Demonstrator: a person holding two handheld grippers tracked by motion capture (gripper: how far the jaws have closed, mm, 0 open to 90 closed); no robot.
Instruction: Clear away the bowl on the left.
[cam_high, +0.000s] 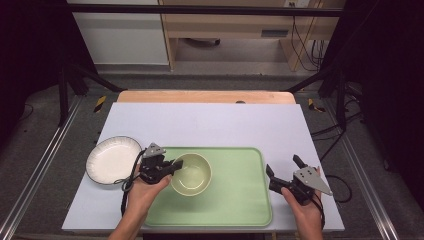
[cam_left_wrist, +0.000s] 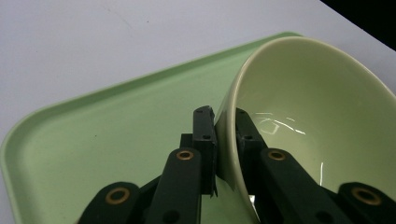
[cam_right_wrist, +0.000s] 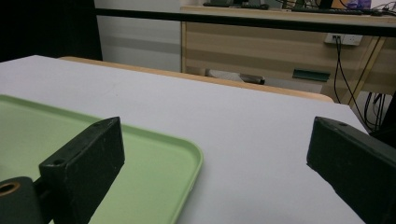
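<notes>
Bowl: the pale yellow-green bowl (cam_high: 191, 173) sits on the left half of the green tray (cam_high: 235, 200); in the left gripper view the bowl (cam_left_wrist: 317, 116) looks tipped, though that camera may itself be tilted, and I cannot tell whether its base rests flat on the tray (cam_left_wrist: 107, 135).
Bowl contents: nothing lies inside it that you can see; only glare on the glaze.
Your left gripper: your left gripper (cam_high: 172, 165) is clamped on the bowl's left rim, one jaw against the outer wall, the other inside, pinching the thin wall between them.
Your left hand: your left hand (cam_high: 145, 192) comes in from the near edge, at the tray's near-left side.
Tray: it lies near the front of the white table sheet (cam_high: 210, 122), and the bowl is the one thing standing on it.
Your right gripper: your right gripper (cam_high: 284, 169) has its jaws spread wide with nothing between them; it hangs just past the tray's right edge (cam_right_wrist: 189, 163), well apart from the bowl.
Plate: a white plate with a dark rim (cam_high: 113, 160) lies on the sheet just left of the tray, close behind your left gripper, nothing on it.
In the way: nothing stands between the two grippers on the tray.
</notes>
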